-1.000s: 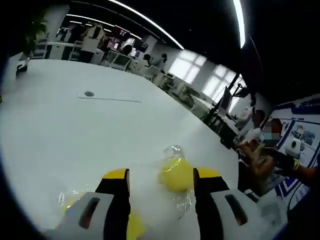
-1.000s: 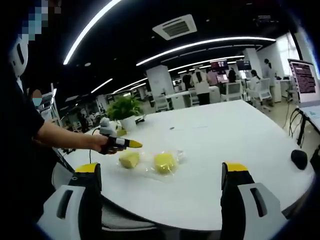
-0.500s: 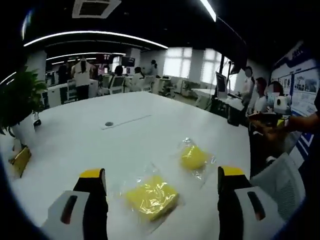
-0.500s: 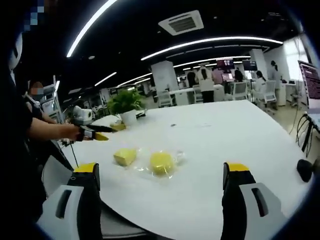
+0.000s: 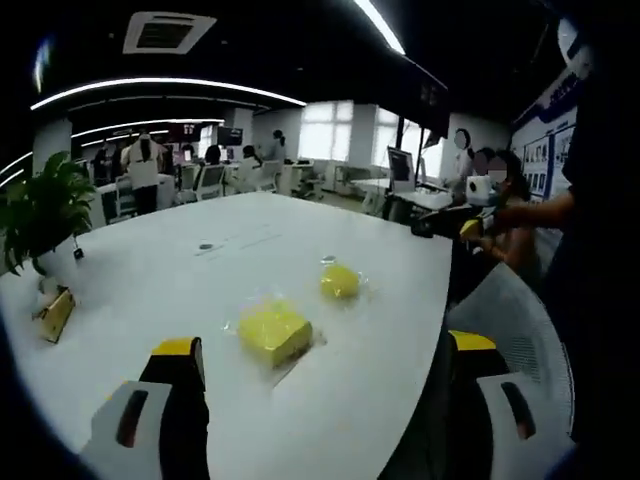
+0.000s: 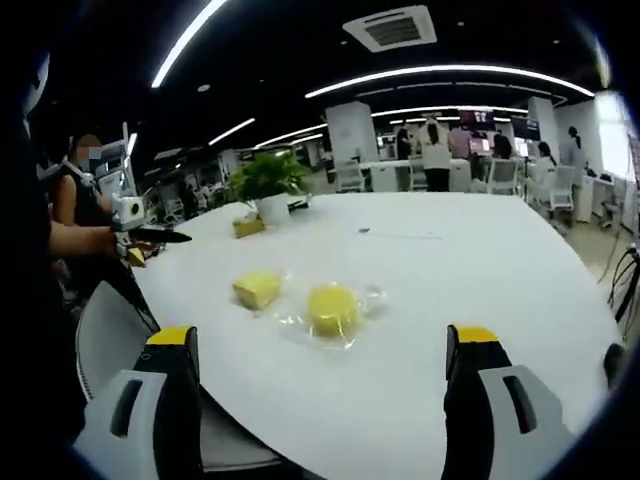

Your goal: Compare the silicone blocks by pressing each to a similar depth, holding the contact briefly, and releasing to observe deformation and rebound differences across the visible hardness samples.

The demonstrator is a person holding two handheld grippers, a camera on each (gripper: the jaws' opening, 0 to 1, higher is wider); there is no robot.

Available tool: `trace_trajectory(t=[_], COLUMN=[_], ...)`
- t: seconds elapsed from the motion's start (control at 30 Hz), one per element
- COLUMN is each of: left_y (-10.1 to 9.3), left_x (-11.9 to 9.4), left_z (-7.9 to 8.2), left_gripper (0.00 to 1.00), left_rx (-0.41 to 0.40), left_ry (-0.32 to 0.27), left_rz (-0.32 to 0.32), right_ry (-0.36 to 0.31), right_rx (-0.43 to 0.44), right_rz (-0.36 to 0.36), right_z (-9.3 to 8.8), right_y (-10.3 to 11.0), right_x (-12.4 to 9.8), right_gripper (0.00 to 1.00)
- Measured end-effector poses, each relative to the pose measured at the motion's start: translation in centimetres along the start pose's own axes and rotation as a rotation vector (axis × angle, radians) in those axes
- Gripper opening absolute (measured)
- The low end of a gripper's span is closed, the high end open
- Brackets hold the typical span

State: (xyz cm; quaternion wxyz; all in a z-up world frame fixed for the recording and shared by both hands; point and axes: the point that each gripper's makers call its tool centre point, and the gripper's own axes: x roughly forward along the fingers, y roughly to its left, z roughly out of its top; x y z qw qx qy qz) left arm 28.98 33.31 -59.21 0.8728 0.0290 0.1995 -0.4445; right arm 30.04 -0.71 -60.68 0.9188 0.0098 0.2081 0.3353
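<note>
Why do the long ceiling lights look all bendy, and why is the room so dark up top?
In both gripper views the fisheye lens curves the ceiling light strips. In both, the ceiling is dark, while the white table is bright. In the right gripper view, the yellow blocks look soft and blurry.

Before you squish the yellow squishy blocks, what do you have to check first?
1. Both blocks on the white table: ok, the square block and the round block lie there, apart.
2. Nothing on top of them: ok, apart from clear plastic wrap around them.
3. Left gripper open: ok, jaws wide apart.
4. Right gripper open: ok, jaws wide apart.
5. Gripper touching a block: not ok, both are held back from the blocks.
6. Which block is softer: cannot tell.
</note>
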Motion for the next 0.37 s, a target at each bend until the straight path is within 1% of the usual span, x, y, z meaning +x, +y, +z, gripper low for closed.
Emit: trace_trajectory(t=[0.03, 0.1, 0.2, 0.27, 0.3, 0.33, 0.37], left_y=[-0.2, -0.6, -0.4, -0.4, -0.6, -1.1, -1.3], left_x=[-0.7, -1.6, -2.6, -3.0, -3.2, -3.2, -3.3], left_z=[-0.4, -1.0, -1.2, -1.1, -1.1, -1.1, -1.3], left_gripper=[0.99, 0.99, 0.97, 0.97, 0.97, 0.96, 0.95], left_rx=[0.018, 0.008, 0.009, 0.007, 0.014, 0.024, 0.027], left_ry=[0.008, 0.033, 0.027, 0.021, 0.02, 0.017, 0.022], left_rz=[-0.01, -0.028, -0.024, -0.033, -0.047, -0.081, -0.098], right_ry=[0.026, 0.023, 0.019, 0.035, 0.05, 0.067, 0.073], right_rx=[-0.017, -0.032, -0.042, -0.046, -0.054, -0.073, -0.071], right_rz=[0.01, 0.022, 0.054, 0.071, 0.067, 0.067, 0.068], right_z=[-0.4, -0.3, 0.1, -0.3, -0.6, -0.9, -1.0], right_y=[0.1, 0.5, 1.5, 2.1, 2.2, 2.7, 3.0], right_x=[0.2, 0.7, 1.0, 0.9, 0.8, 0.6, 0.6], right_gripper=[0.96, 0.96, 0.96, 0.96, 0.96, 0.96, 0.96])
